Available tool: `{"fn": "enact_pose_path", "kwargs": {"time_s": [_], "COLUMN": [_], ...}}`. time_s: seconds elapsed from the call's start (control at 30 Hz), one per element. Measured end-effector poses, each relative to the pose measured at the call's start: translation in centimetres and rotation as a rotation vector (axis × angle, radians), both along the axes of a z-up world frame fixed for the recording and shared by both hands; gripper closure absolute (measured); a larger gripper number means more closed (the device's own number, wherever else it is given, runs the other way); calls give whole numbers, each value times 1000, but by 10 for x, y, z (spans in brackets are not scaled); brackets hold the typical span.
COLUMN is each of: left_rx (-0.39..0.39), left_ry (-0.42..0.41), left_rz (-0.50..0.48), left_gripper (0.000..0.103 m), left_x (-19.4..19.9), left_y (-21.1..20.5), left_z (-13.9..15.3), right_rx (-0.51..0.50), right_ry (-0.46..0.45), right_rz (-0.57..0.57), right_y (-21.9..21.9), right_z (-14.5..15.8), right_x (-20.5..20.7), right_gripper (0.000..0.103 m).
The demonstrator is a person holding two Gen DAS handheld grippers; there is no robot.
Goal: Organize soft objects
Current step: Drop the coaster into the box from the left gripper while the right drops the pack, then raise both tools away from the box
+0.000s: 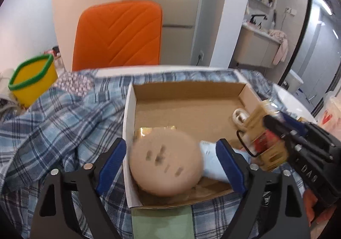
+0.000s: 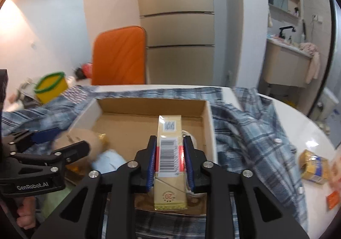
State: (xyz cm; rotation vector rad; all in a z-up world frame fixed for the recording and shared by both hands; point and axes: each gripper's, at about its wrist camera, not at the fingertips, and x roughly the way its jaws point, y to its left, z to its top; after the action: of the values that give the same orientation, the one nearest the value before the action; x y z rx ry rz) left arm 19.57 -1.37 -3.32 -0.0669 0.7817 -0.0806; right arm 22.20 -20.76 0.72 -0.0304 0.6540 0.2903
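An open cardboard box (image 1: 187, 91) (image 2: 153, 104) sits on a blue plaid cloth (image 1: 64, 111) (image 2: 251, 132). My left gripper (image 1: 172, 160) is open above the box's near end. A round beige plush head (image 1: 166, 160) with a light blue body (image 1: 211, 162) lies between its fingers, blurred. My right gripper (image 2: 169, 153) is shut on a tall beige carton (image 2: 169, 153) with a barcode, held over the box's right side. The carton and right gripper also show in the left wrist view (image 1: 266, 138). A white coiled thing (image 1: 239, 118) lies in the box's right corner.
A yellow tub with a green rim (image 1: 32, 81) (image 2: 51, 86) stands at the far left. An orange chair back (image 1: 119, 34) (image 2: 120, 55) is behind the table. A yellow packet (image 2: 313, 166) and an orange item (image 2: 333, 198) lie on the white table at right.
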Motion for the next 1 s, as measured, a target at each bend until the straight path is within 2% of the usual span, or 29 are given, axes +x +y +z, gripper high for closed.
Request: {"fn": "enact_pose_path", "kwargs": {"time_s": [0.03, 0.13, 0.37, 0.53, 0.83, 1.0], "left_rx": [4, -7, -33, -13, 62, 44], "left_ry": [-19, -70, -188, -263, -424, -516], "left_rz": [3, 14, 43, 44, 47, 30], "left_gripper": [12, 10, 6, 5, 5, 1], "left_x": [-2, -9, -29, -50, -112, -145], "left_y": [0, 2, 12, 10, 10, 10], "left_z": [3, 14, 46, 68, 98, 113], "right_rx": [2, 3, 36, 80, 126, 138], "right_ry": [-16, -41, -34, -35, -193, -277], "right_rz": [2, 12, 30, 28, 16, 1], "right_y": [0, 1, 0, -5, -14, -18], "right_z": [1, 5, 10, 22, 75, 92], "right_x": [-2, -7, -10, -15, -65, -101], "right_gripper": [45, 44, 44, 44, 43, 31]}}
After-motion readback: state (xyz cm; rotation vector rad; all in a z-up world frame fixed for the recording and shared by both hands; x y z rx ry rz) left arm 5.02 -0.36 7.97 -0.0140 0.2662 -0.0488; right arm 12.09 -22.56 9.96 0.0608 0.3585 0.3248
